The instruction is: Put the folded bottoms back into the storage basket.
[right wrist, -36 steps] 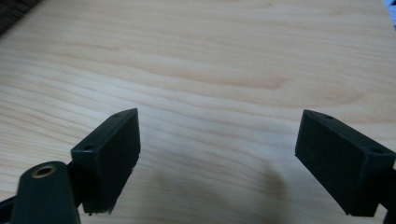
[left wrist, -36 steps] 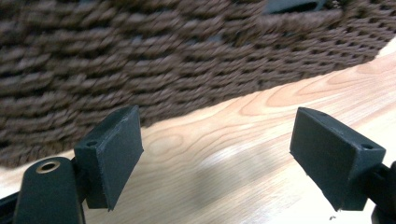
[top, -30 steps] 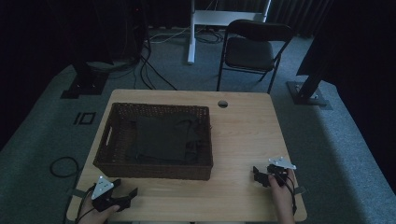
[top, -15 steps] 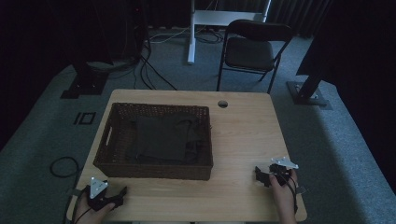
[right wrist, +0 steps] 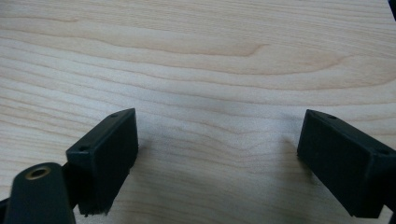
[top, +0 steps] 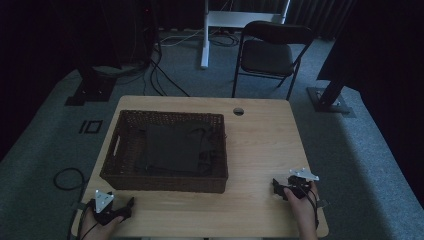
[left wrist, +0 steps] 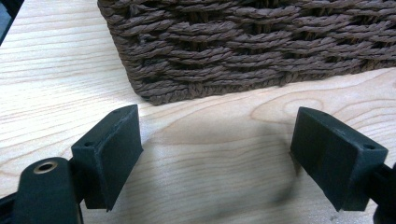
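Observation:
A brown woven basket (top: 123, 150) stands on the left half of the wooden table (top: 260, 150), with dark folded cloth (top: 172, 148) lying inside it. My left gripper (top: 129, 205) rests near the table's front left corner, just short of the basket's near wall (left wrist: 243, 51). Its jaws stand wide apart over bare wood, so the left gripper (left wrist: 217, 154) is open and empty. My right gripper (top: 276, 186) sits near the front right corner, to the right of the basket. This right gripper (right wrist: 217, 158) is open too, with only table grain between its jaws.
A round cable hole (top: 238, 111) sits near the table's far edge. Behind the table stand a black folding chair (top: 270, 52) and a white desk leg (top: 204, 35). Cables (top: 65, 175) trail on the grey carpet at the left.
Both grippers have drawn back toward the front edge of the table, the left one sliding down and left. The basket and cloth have not moved.

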{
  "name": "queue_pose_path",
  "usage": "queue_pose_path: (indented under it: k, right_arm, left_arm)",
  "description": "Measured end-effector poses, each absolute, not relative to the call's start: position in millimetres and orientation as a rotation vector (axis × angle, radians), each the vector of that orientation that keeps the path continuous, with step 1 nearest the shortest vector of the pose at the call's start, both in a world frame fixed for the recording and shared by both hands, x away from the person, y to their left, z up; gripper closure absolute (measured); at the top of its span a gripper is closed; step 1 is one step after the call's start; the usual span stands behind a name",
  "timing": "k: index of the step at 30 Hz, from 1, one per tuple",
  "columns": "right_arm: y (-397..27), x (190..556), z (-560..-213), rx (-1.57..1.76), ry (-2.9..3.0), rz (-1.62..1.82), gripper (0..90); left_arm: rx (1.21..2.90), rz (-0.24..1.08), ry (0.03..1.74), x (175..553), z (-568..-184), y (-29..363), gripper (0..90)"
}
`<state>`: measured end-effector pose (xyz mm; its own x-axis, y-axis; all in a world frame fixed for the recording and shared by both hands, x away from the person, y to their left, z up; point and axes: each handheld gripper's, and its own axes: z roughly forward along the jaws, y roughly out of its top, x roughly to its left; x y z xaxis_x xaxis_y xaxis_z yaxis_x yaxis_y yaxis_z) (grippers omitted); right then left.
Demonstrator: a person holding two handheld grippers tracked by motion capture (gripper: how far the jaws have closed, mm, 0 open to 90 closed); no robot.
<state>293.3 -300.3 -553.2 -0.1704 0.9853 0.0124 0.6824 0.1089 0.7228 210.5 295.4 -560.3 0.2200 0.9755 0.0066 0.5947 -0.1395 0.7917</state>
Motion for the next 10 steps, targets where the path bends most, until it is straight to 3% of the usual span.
queue_pose_path:
  k: [10]
  right_arm:
    - [-300.3,293.4,-553.2,1.619,1.912,0.829,11.9]
  left_arm:
    - [1.828,0.718,1.451,210.6,-560.3,295.4,16.3]
